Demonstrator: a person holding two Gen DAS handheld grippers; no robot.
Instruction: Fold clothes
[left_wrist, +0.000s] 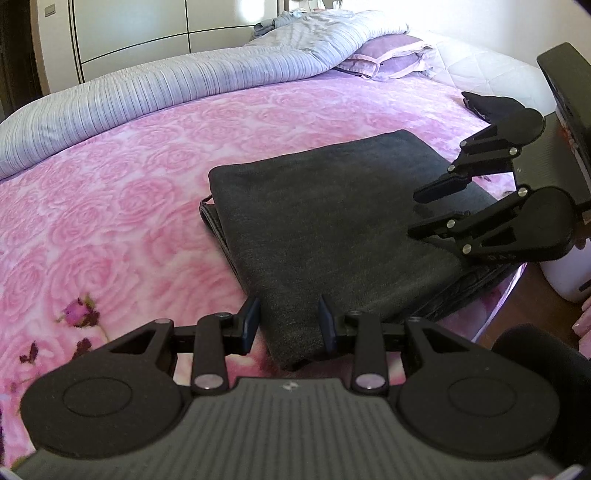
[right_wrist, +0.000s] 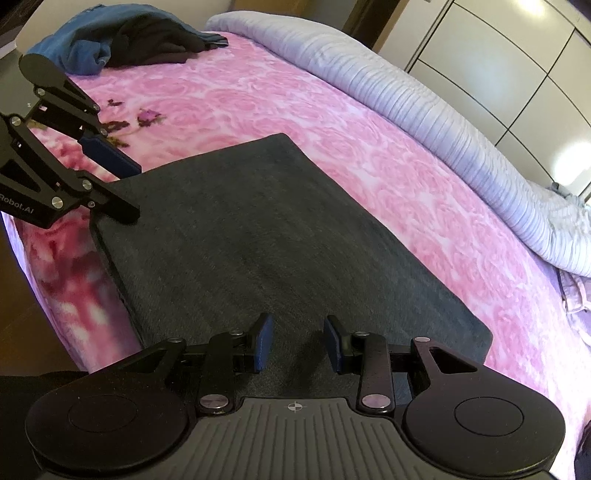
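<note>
Near the edge of the bed (left_wrist: 122, 192) we see a dark grey garment (left_wrist: 332, 221), folded into a flat rectangle on the pink rose-patterned cover. Our left tool (left_wrist: 289, 325) sits at one near corner of it, the blue pads apart with the cloth's edge showing between them; whether the pads actually press the fabric we cannot tell, since the tool's body hides the corner beneath. Our right tool (right_wrist: 298, 341) hovers over the opposite end, its pads likewise apart with nothing clamped, and whether the tips touch the cloth is hard to make out. Layers at the garment's folded side show only as thin dark lines, so we cannot count them. At the far end of the bed, in the right wrist view, lies a loose heap of blue and black clothes (right_wrist: 122, 40), its left part cut off by the frame. A grey-lilac striped quilt (left_wrist: 184, 81) is rolled along the far side of the bed, with a purple pillow (left_wrist: 388, 55) beside it. Behind stands a pale wardrobe (left_wrist: 147, 26) with dark seams, and brown wooden floor (right_wrist: 29, 332) shows below the mattress edge.
</note>
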